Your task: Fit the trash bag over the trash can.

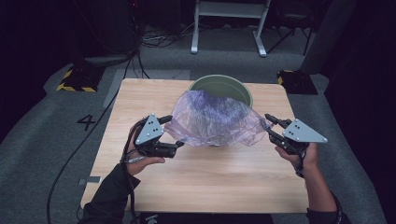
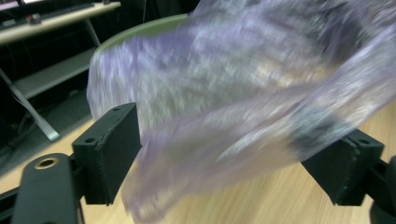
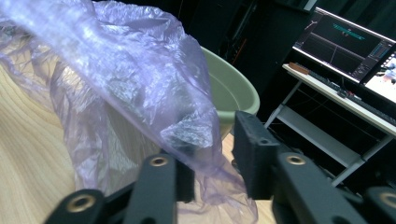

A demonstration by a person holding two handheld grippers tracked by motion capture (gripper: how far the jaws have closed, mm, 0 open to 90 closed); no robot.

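A thin, crumpled purple plastic bag [image 1: 212,119] hangs across the front of a green round bin [image 1: 233,86] that stands at the far middle of the wooden table [image 1: 201,182]. My left gripper [image 1: 173,131] is at the bag's left edge. In the left gripper view its jaws stand wide apart and the film [image 2: 243,107] drapes loosely between them without being pinched. My right gripper [image 1: 270,126] is at the bag's right corner. In the right gripper view the bag [image 3: 140,93] lies between the jaws, and a gap shows beside the right pad [image 3: 250,154].
The bin [image 3: 233,93] sits close to the table's far edge. Past that edge is grey floor with cables, a white desk frame [image 1: 229,23] and yellow-black weighted feet [image 1: 77,79]. A desk with monitors [image 3: 355,42] stands to the right.
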